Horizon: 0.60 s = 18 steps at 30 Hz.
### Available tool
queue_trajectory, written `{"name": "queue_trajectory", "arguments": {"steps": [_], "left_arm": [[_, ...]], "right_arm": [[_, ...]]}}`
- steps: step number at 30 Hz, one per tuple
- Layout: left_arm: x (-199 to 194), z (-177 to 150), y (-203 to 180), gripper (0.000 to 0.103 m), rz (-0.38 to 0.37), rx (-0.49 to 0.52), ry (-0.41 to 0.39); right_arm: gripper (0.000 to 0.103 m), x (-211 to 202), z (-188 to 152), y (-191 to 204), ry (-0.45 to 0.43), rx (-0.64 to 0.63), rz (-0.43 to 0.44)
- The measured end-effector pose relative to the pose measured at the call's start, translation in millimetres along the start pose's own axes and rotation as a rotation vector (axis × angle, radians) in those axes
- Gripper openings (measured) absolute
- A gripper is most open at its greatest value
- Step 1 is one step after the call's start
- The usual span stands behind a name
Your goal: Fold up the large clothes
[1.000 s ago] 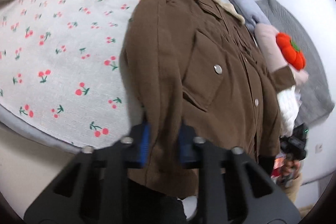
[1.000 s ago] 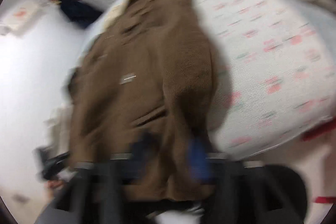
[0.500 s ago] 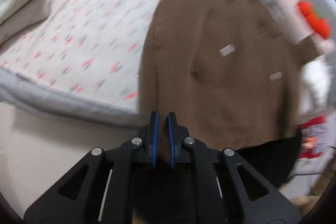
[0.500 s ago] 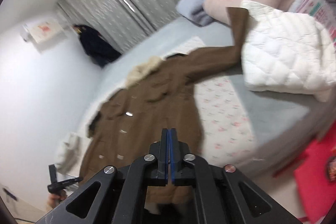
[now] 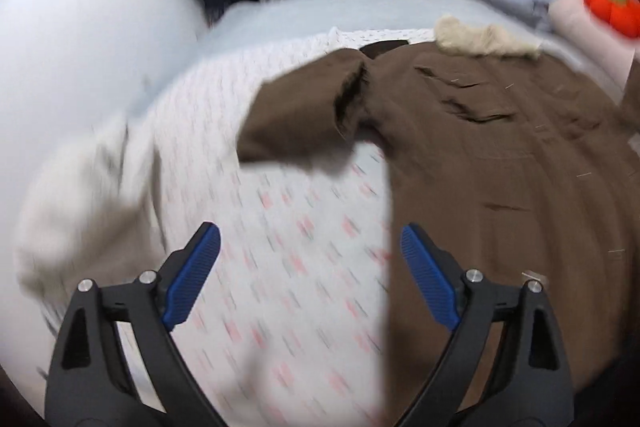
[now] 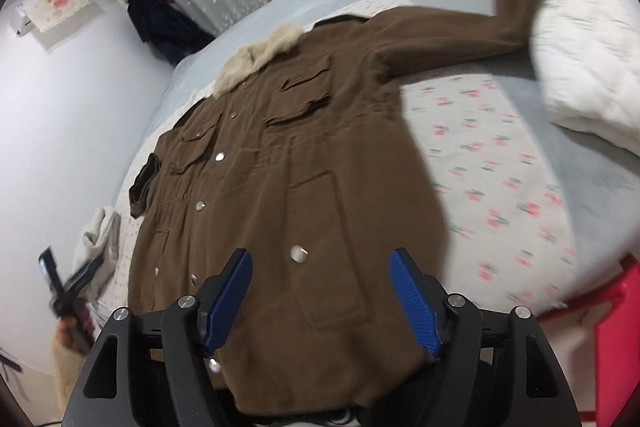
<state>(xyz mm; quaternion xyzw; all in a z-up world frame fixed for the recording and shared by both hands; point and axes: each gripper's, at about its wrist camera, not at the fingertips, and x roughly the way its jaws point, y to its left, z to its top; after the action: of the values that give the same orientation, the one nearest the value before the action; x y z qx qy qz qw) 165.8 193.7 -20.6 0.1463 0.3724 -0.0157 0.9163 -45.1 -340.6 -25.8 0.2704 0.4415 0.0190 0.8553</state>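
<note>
The brown coat [image 6: 288,163] lies flat and unfolded on the bed [image 6: 500,187], both sleeves out, while the jaws of the left gripper [image 5: 310,271] and right gripper [image 6: 322,291] have just been opening and hold nothing.

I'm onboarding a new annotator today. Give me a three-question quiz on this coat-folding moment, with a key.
1. True or false: the right gripper is clamped on the brown coat.
2. Which sleeve reaches onto the white quilt? A) the long sleeve B) the folded sleeve C) neither
3. Fill in: the coat's collar is trimmed with pale ____.

Key:
1. False. Its jaws stand apart with nothing between the pads, having just been opening; the left gripper likewise.
2. A
3. fur
</note>
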Motion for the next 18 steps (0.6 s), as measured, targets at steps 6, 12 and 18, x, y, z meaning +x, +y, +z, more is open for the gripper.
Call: {"name": "queue_trajectory", "arguments": {"steps": [6, 12, 18], "left_arm": [[95.8, 26.7, -18.7, 0.092, 0.134, 0.255, 0.038], [143.2, 52.2, -20.4, 0.068, 0.146, 0.305, 0.042], [122.9, 101.3, 43.0, 0.01, 0.014, 0.019, -0.029]], "right_arm": [[0.074, 45.9, 22.9, 23.6, 0.051, -0.029, -0.02], [0.074, 77.3, 49.0, 26.3, 0.071, -0.029, -0.05], [0.074, 93.5, 67.8, 19.9, 0.077, -0.025, -0.078]]}}
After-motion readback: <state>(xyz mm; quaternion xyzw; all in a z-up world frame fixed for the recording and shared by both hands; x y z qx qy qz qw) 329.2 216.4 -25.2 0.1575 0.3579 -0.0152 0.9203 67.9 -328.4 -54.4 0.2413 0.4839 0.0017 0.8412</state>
